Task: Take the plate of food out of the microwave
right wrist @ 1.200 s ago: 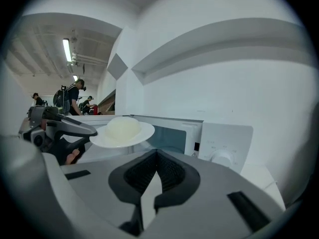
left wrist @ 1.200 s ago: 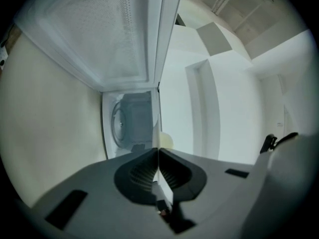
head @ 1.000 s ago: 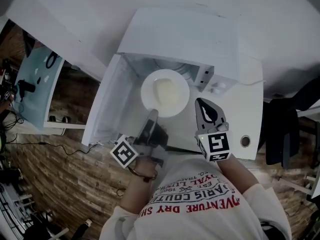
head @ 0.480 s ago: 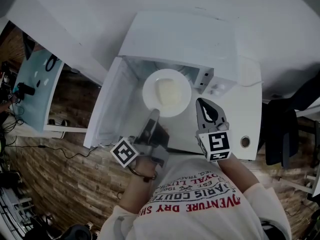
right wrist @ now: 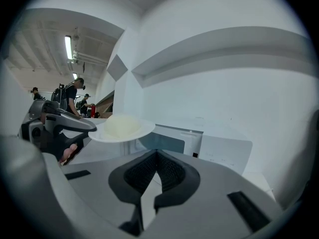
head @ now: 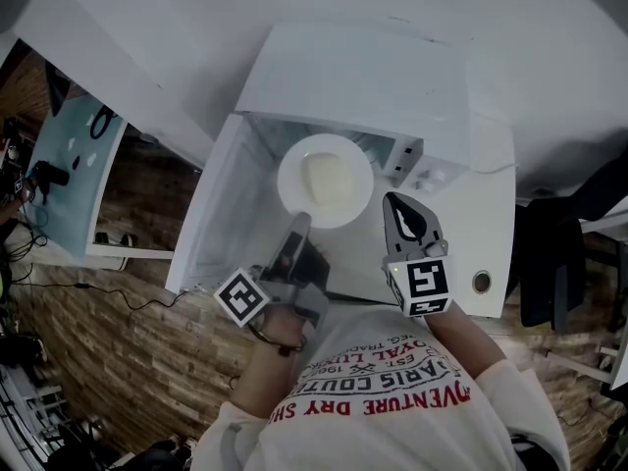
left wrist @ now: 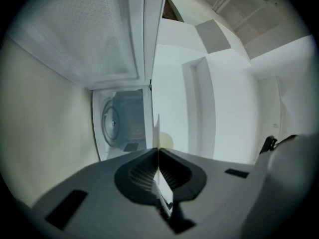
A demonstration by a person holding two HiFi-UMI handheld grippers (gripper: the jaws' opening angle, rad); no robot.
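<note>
A white plate with a pale mound of food hangs level in front of the open white microwave. My left gripper is shut on the plate's near rim. In the left gripper view the plate shows edge-on between the closed jaws of the left gripper, with the microwave's turntable behind. My right gripper is shut with nothing in it, right of the plate and near the control panel. The right gripper view shows the plate ahead to the left of the right gripper.
The microwave door stands swung open to the left. The white table has a round cable hole. A pale blue board lies at the left and a dark chair stands at the right. People stand far off.
The plate, still held by my left gripper, has barely moved. The right gripper stays where it was.
</note>
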